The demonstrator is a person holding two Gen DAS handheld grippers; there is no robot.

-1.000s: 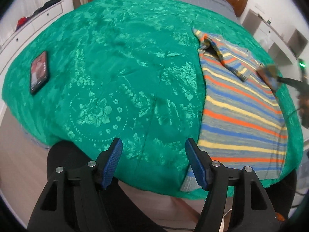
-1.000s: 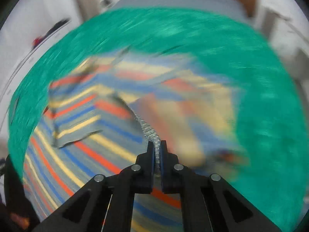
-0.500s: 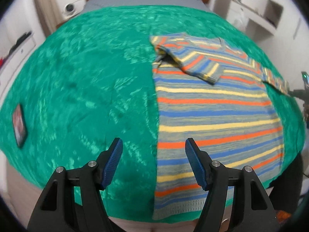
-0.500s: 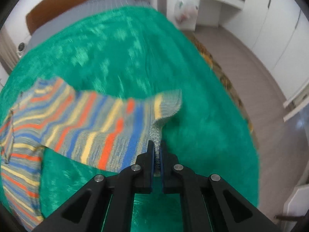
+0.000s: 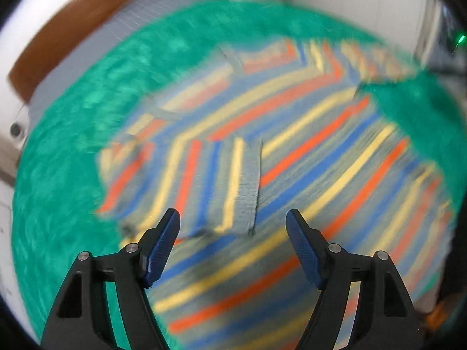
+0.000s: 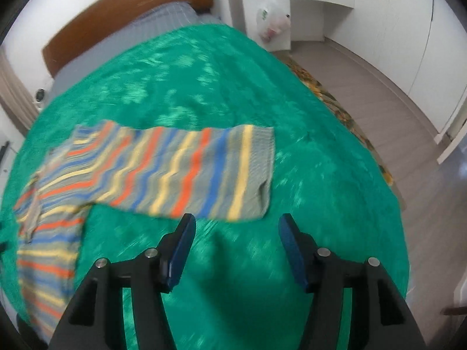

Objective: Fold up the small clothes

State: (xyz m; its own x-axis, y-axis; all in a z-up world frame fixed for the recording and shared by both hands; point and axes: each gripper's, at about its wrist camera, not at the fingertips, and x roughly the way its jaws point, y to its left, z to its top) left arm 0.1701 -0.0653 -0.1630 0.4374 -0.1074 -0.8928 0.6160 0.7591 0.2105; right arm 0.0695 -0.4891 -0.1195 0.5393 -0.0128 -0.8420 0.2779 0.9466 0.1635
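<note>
- A striped sweater [image 5: 306,151] lies flat on a green bedspread [image 6: 321,175], one sleeve [image 6: 181,169] stretched out to the right.
- Both the left hand-held gripper [image 5: 233,234] and right hand-held gripper [image 6: 236,240] are released, holding nothing.
- Likely step: laying out. Next, grasp a sleeve and fold inward.

1. one striped sweater [image 5: 306,151], spread on the bed near its right edge; two sleeves: one folded across the body [image 5: 204,180], one stretched flat toward the right edge [image 6: 186,169].
2. one green bedspread [image 6: 204,87].
3. one wooden headboard [image 6: 122,14], at the far edge of the bed.
4. two grippers: left gripper [image 5: 233,245] and right gripper [image 6: 236,250], each with two blue-padded fingers, jaws apart.
5. one plastic bag [image 6: 270,20], hanging on the white furniture.
6. one patterned rug [image 6: 335,102], on the floor.
</note>
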